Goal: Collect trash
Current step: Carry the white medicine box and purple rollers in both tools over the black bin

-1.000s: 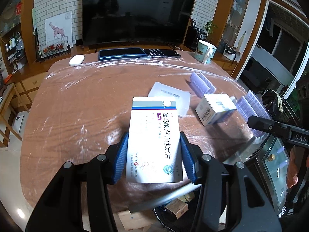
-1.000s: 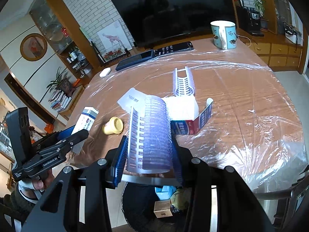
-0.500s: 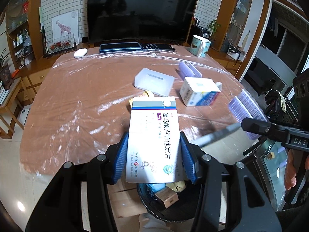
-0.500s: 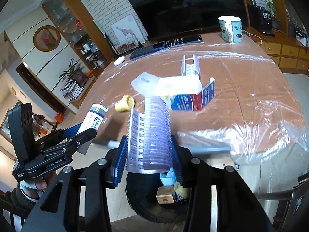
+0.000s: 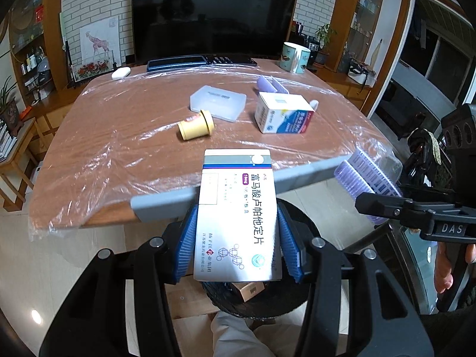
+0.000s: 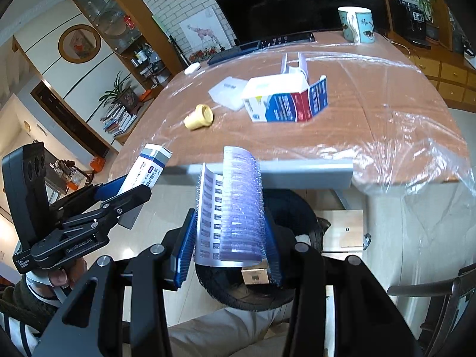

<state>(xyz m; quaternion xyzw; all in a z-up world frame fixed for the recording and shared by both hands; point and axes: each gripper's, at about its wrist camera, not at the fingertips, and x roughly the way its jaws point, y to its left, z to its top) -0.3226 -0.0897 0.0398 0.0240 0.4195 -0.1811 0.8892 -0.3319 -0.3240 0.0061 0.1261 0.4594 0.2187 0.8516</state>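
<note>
My left gripper [image 5: 238, 247] is shut on a flat white medicine box [image 5: 236, 208] with blue stripes, held above a black trash bin [image 5: 258, 297] below the table's front edge. My right gripper [image 6: 229, 247] is shut on a purple blister strip [image 6: 238, 211], also above the bin [image 6: 253, 288]. The strip also shows in the left wrist view [image 5: 366, 175], and the box in the right wrist view [image 6: 148, 169]. On the table lie a yellow bottle [image 5: 196, 125], an open white-and-blue carton [image 5: 282, 116], a clear plastic lid [image 5: 218, 102] and another purple strip [image 5: 270, 84].
The wooden table [image 5: 119, 136] is covered in plastic film. A mug [image 5: 294, 56], remotes [image 5: 202, 61] and a white case [image 5: 121, 72] sit at its far edge before a television. A small cardboard box [image 6: 255, 275] lies in the bin. A chair [image 6: 440, 297] stands at right.
Both grippers have pulled back from over the table to beyond its front edge, over the bin, still holding the box and the strip.
</note>
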